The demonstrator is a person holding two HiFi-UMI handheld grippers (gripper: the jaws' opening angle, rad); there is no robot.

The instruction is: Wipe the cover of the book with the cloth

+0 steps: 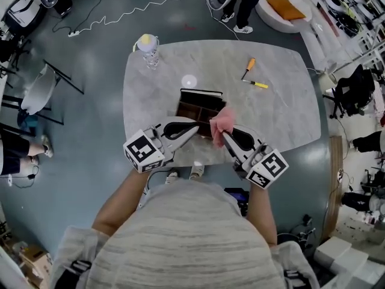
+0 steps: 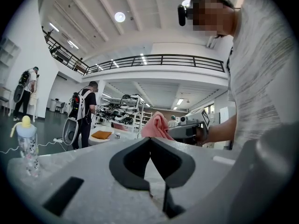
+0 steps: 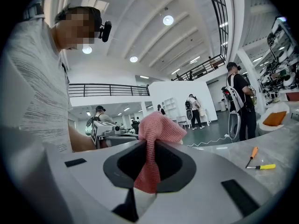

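A bottle [image 1: 148, 46] is set at the far left edge of the table [image 1: 283, 113]. Two screwdrivers [image 1: 251, 63] are laid well to the right of the book [image 1: 200, 103]. The book is laid flat near the table's front edge. The cloth [image 1: 222, 122] is pinched by the right gripper [image 1: 223, 135] over the book's near right corner, which is hidden by it. The left gripper [image 1: 196, 128] is pressed together on nothing, its tip at the book's near edge. Contact with the cover cannot be made out.

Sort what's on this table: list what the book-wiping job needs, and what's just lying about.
Job in hand:
book
pink cloth, clamped in the right tongs

Lying about:
yellow-capped bottle
orange-handled screwdriver
yellow-handled tool
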